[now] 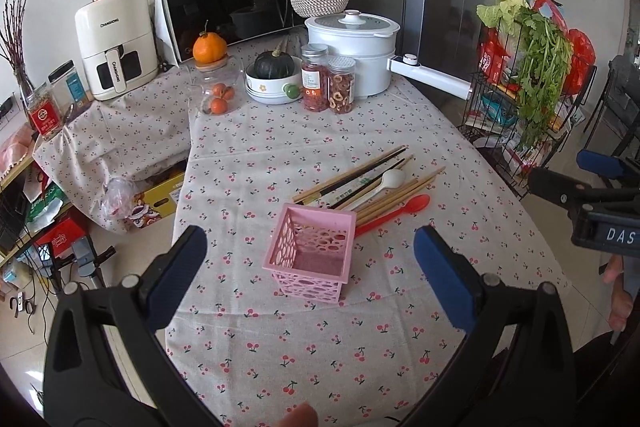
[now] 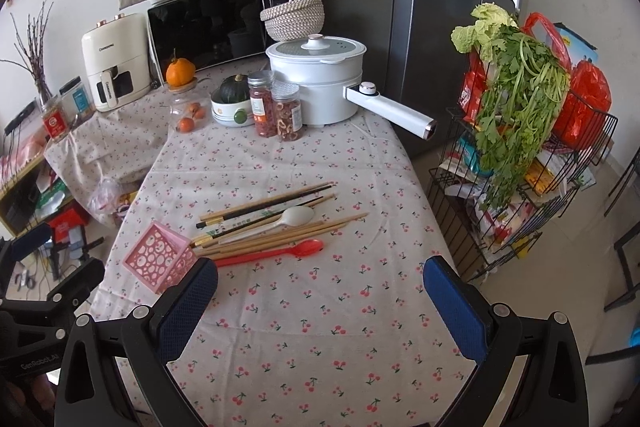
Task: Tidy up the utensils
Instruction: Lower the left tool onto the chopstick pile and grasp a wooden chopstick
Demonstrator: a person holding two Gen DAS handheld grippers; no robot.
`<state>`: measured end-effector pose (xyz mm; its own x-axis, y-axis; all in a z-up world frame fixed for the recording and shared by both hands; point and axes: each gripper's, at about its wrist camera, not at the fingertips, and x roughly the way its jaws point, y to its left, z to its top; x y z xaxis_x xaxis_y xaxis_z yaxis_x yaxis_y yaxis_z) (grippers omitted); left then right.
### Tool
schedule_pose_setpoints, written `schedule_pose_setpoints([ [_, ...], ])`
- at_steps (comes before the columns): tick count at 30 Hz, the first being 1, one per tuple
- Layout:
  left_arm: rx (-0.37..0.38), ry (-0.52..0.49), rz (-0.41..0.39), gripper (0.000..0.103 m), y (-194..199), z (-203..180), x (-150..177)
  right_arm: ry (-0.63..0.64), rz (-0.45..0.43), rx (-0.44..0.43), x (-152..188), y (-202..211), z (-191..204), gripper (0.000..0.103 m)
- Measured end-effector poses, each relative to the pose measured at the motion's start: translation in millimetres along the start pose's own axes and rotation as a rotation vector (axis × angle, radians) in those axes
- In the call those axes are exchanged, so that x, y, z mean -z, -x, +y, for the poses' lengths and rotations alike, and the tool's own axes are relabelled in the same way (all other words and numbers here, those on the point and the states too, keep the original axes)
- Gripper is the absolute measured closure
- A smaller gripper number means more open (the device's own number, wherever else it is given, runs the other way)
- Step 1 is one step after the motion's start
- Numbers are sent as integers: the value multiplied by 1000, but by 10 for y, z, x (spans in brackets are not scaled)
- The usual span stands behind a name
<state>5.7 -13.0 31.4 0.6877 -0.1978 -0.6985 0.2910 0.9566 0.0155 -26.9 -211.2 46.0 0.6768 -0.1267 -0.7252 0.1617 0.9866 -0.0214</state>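
- Left gripper (image 1: 306,259): spread wide, empty; pink basket (image 1: 316,255) sits between its fingers.
- Right gripper (image 2: 320,287): wide, empty; chopsticks (image 2: 264,223) and red spoon (image 2: 272,254) lie just ahead, basket ahead-left.

Pink perforated basket (image 1: 310,253) upright on my cherry-print tablecloth (image 1: 280,347), nothing in it. Just beside it, loose pile lying flat: wooden and dark chopsticks (image 1: 360,175), white spoon (image 1: 390,179), red spoon (image 1: 400,211). Red spoon lies nearest me, handle end at the basket's corner. White spoon lies among the chopsticks.
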Motion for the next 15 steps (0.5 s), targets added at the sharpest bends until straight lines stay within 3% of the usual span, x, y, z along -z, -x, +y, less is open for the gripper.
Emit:
schedule_pose_setpoints([
  [4,106,-27,127,9,-231,-1,-223,-48,65,-10,-141,-255,-220,0],
  [6,138,-53,189,17,-367,-37,-357,-74,98,-32,-185,-392,-321,0],
  [12,169,-143,364,28,-910,-177,-734,-137,220,-81,-220,-866,-506,0],
  [15,203,-202,487,31,-1314,-240,-838,-180,268,-101,-193,-1072,-560,4],
])
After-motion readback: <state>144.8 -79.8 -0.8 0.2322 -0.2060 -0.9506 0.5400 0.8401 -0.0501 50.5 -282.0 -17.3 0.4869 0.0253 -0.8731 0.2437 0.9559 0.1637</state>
